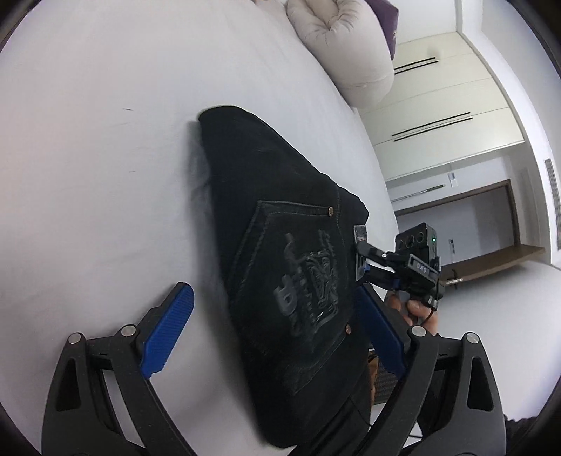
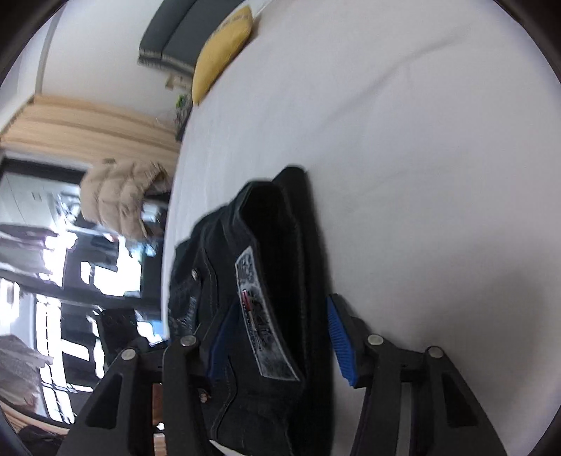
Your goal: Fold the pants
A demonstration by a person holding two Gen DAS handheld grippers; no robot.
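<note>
Black jeans (image 1: 280, 217) lie folded into a compact bundle on the white bed sheet (image 1: 105, 140), back pocket with an embossed emblem facing up. My left gripper (image 1: 277, 329) is open wide and straddles the bundle; its left blue pad (image 1: 168, 333) stands clear of the cloth. In the right wrist view the jeans (image 2: 280, 224) show their waistband and a grey label (image 2: 259, 315). My right gripper (image 2: 282, 340) is open around the waistband end, its right pad (image 2: 342, 340) just off the fabric. The right gripper (image 1: 361, 252) also shows at the bundle's right edge in the left wrist view, held by a hand (image 1: 417, 308).
A beige rolled duvet (image 1: 347, 45) and a purple pillow (image 1: 385, 17) lie at the head of the bed. White wardrobes (image 1: 438, 105) stand beyond the bed's right edge. A yellow pillow (image 2: 224, 52) sits at the far bed edge, and a beige jacket (image 2: 122, 196) hangs beside it.
</note>
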